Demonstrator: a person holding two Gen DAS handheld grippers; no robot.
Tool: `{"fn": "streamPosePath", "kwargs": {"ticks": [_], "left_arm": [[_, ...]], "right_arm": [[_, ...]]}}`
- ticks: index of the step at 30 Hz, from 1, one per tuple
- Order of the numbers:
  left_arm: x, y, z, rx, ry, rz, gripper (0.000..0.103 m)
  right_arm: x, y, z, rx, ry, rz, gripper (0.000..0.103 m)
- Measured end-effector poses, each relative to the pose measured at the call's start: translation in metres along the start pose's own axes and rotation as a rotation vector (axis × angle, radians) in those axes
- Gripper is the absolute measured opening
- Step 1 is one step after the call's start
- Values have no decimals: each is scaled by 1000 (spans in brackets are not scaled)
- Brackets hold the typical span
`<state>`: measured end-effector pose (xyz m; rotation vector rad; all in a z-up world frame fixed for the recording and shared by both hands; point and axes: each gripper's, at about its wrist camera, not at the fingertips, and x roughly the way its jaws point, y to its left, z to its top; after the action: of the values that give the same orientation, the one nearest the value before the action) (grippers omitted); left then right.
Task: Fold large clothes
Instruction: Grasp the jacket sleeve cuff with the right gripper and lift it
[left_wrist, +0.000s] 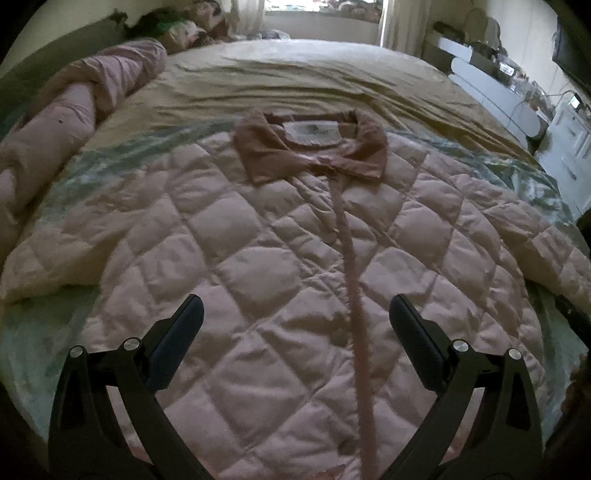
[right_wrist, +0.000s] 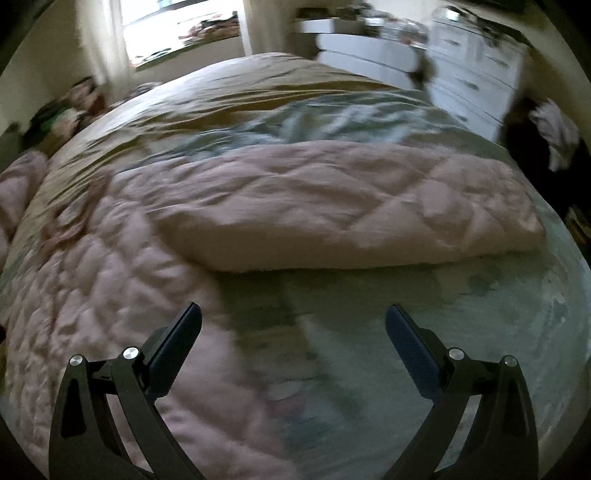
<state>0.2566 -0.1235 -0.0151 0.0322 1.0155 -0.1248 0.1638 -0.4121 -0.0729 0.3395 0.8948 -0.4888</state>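
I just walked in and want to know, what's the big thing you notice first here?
A big pink quilted jacket is spread flat on the bed, front up, its darker pink collar at the far end. One sleeve stretches out sideways over the pale green blanket. Both grippers, left and right, hang open above it all, holding nothing.
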Motion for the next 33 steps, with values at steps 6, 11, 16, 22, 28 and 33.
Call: {"fn": "streamPosePath", "kwargs": {"ticks": [6,11,16,22,28,33], "left_arm": [[27,-12,7,9,20,-11,94],[42,-20,5,15,39,-52,94],[40,-23,2,16,20,-62,94],[22,-22,3,17,-10,-54,94],[5,-14,11,15,-47,-26,94],[-5,-2,17,9,-55,-11,94]], "right_arm": [[21,-62,5,164,21,-39,99],[35,-118,13,333,6,-68,99],[56,-180,18,594,5,30,99],[76,-215,36,727,-47,48,78],[73,-221,49,673,-108,62,35],[41,-200,70,508,-223,83,20]]}}
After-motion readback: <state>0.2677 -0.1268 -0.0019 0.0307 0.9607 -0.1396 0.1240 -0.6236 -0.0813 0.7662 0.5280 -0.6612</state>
